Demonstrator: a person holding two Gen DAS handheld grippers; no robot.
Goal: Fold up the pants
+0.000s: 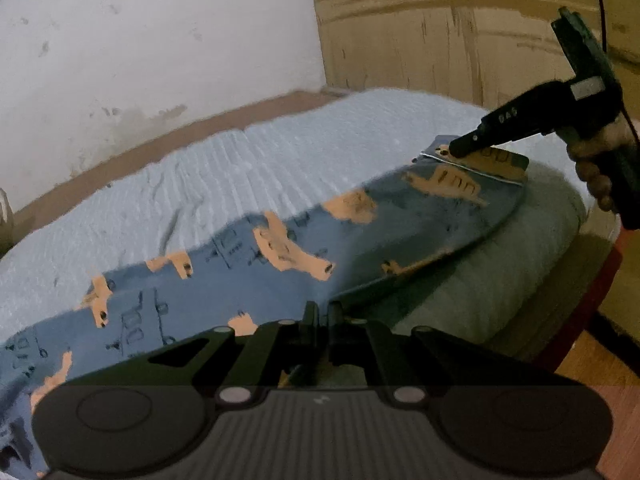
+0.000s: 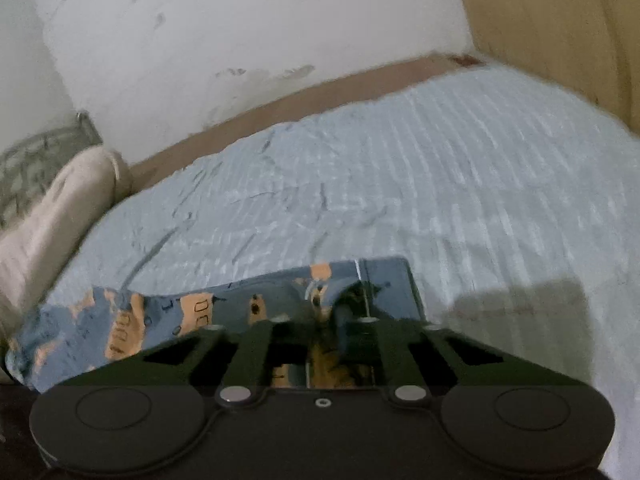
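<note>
My left hand-held gripper (image 1: 322, 312) is squeezed almost shut, and its tips sit right at the near edge of the pants (image 1: 248, 256). I cannot tell for sure if it pinches the cloth, because the tips hide that spot.

My right hand-held gripper (image 2: 334, 312) is closed tight on one end of the pants (image 2: 224, 304). The cloth bunches up between its two fingers. From my left side I can see that gripper (image 1: 466, 146) poking down onto the far end of the pants, with my hand (image 1: 596, 160) around its handle.

The pants are blue with orange shapes on them. They lie stretched out long on the bed (image 1: 240, 160), close to its front edge. The bed has a light blue cover. A pale pillow (image 2: 60, 208) rests at the left end of the bed, by the white wall (image 2: 240, 32).
</note>
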